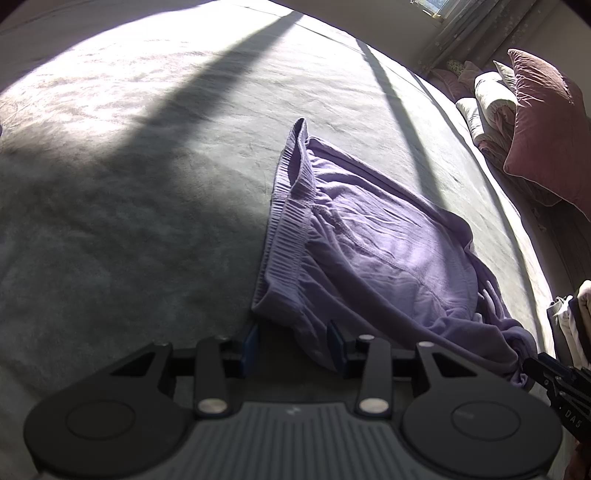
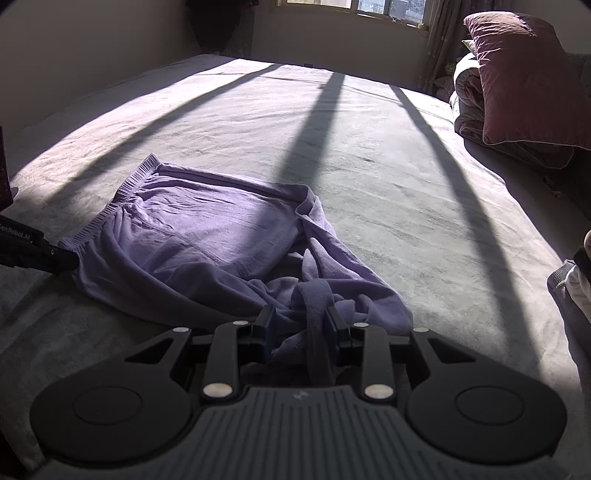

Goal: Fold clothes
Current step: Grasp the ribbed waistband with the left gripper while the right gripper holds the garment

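Your purple trousers (image 2: 192, 236) lie on the grey bedspread (image 2: 388, 192), ribbed waistband (image 1: 286, 206) toward the left, the legs bunched in a rumpled heap at the near right. Your left gripper (image 1: 293, 341) sits at the near corner of that waistband — cloth reaches in between its blue pads, jaws partly apart, but whether the pads actually pinch the fabric you cannot tell from here. In the right wrist view it shows as a dark tip just touching the waistband corner. Your right gripper (image 2: 301, 325) is over the bunched legs, and a twisted strip of purple cloth (image 2: 317, 332) runs down between its fingers; again the jaws stand partly apart, and a firm grip is not clear. Long bars of shadow cross the sunlit bed. Far right, a rose-coloured pillow (image 2: 524, 77) leans on a rolled quilt (image 2: 467, 99) under the window (image 2: 369, 7) — well apart from the trousers. A little pale laundry (image 1: 572, 325) shows at the right edge.
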`<control>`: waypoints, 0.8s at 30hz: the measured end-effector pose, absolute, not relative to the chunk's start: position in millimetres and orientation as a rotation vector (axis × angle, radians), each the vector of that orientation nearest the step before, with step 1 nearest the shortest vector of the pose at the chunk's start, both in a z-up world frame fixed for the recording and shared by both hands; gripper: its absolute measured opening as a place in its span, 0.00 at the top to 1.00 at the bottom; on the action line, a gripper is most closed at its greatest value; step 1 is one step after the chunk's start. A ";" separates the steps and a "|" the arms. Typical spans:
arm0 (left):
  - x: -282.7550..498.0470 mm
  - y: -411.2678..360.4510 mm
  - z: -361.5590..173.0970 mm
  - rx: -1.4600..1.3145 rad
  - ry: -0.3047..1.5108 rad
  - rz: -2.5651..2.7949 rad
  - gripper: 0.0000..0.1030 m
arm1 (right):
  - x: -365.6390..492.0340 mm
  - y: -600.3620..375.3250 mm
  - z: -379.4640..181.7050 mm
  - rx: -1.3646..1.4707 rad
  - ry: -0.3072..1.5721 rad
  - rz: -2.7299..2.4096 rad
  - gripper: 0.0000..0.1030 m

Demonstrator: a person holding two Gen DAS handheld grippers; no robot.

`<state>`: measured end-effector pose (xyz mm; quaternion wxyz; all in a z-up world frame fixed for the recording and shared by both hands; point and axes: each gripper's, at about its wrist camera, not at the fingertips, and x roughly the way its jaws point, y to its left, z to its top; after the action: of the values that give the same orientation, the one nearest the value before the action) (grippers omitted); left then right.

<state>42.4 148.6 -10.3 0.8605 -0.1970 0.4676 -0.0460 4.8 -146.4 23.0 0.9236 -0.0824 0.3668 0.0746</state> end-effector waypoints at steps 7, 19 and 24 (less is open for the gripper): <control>41.3 147.2 -8.7 -0.415 0.967 -0.109 0.71 | 3.7 -145.1 23.7 -0.193 0.738 0.145 0.78; 28.3 144.4 18.3 -0.316 0.809 -0.035 1.00 | 2.7 -146.3 27.1 -0.202 0.712 0.129 0.99; 20.5 151.1 35.8 -0.296 0.741 -0.008 1.00 | -1.2 -147.6 35.1 -0.194 0.681 0.129 1.00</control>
<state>20.5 151.1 35.8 0.9215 -0.1443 0.3605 -0.0040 -1.2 -147.6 35.1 0.9359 -0.0948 0.3334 0.0629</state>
